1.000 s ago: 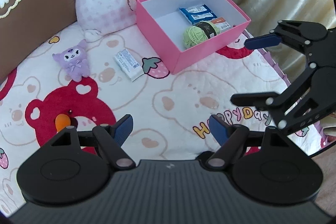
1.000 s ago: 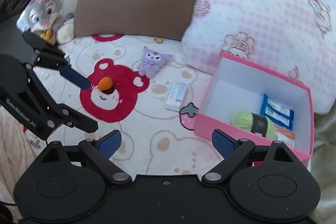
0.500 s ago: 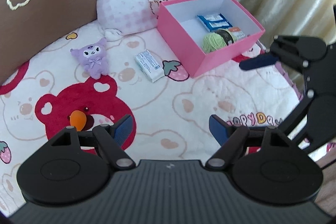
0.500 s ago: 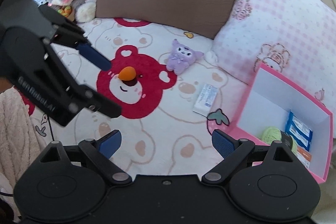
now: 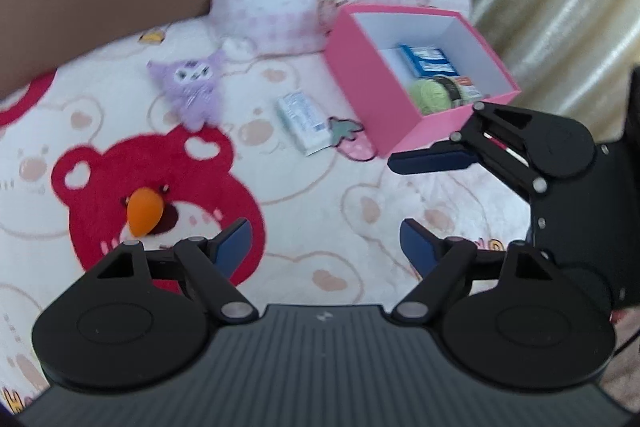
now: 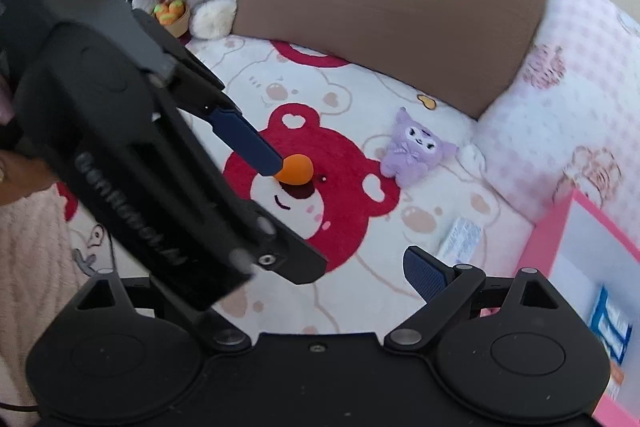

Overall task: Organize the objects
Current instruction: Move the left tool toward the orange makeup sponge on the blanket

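Both tools have swung leftward over the bed: the left tool, empty and opening, now nears the orange ball; the right tool stays wide, empty.

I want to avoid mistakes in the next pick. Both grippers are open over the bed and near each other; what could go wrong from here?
1. The left gripper and right gripper hang close together, so they could collide.
2. The orange toy is small and rounded on soft bedding; it may roll or slip from the pads.
3. The pink box stands just behind the right gripper's finger; a careless swing might knock it.
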Demonstrator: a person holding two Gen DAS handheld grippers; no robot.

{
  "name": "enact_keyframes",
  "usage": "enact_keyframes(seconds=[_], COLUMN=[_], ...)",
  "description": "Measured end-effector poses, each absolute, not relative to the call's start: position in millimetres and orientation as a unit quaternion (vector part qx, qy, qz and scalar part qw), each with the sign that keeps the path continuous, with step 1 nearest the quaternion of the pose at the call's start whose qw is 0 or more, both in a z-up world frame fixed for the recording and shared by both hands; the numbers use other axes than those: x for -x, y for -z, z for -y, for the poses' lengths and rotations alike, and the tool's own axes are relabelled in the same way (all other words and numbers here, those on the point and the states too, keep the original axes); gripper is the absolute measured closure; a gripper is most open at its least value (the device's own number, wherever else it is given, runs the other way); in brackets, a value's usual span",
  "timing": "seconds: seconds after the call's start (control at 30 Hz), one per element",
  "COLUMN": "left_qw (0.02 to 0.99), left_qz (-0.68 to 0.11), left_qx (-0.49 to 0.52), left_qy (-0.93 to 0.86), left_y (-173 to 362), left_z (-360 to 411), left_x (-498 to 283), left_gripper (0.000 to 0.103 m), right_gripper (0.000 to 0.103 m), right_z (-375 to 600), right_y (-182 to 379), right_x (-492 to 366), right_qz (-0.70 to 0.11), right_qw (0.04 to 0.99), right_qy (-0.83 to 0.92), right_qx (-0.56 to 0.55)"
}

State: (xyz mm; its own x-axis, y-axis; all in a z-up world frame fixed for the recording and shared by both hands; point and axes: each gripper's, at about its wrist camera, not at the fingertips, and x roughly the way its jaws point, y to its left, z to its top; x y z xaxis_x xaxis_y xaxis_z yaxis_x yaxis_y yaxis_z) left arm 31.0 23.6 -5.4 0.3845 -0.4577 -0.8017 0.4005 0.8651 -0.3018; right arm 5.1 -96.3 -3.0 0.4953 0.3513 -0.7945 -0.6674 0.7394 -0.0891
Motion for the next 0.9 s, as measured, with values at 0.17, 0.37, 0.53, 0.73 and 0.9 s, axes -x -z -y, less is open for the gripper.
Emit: enact_keyframes(seconds=[0.17, 0.37, 0.53, 0.73, 0.9], left_qw=[0.835, 0.835, 0.836, 0.838, 0.845], left_qz=[-0.502, -0.509, -0.515, -0.517, -0.508], left_qx=[0.041, 0.075, 0.089, 0.102, 0.115], left_qy=[0.22, 0.197, 0.169, 0.142, 0.124], left_y=[26, 43, 58, 79, 91], left_z=[-43, -72, -90, -108, -120], left_x=[-41, -55, -64, -72, -77], left_gripper=[0.022, 0.023, 0.023, 0.023, 0.024], right_gripper=[0.009, 0.01, 0.01, 0.01, 0.01], right_z=[76, 64, 57, 45, 32], right_y=[18, 26, 31, 44, 58], right_x=[-10, -22, -32, -45, -55], right_qz=[-0.384, -0.364, -0.341, -0.328, -0.334], right_qw=[0.841, 0.845, 0.843, 0.842, 0.835], right_qy=[-0.306, -0.31, -0.328, -0.341, -0.35], right_qx=[0.228, 0.239, 0.257, 0.258, 0.263])
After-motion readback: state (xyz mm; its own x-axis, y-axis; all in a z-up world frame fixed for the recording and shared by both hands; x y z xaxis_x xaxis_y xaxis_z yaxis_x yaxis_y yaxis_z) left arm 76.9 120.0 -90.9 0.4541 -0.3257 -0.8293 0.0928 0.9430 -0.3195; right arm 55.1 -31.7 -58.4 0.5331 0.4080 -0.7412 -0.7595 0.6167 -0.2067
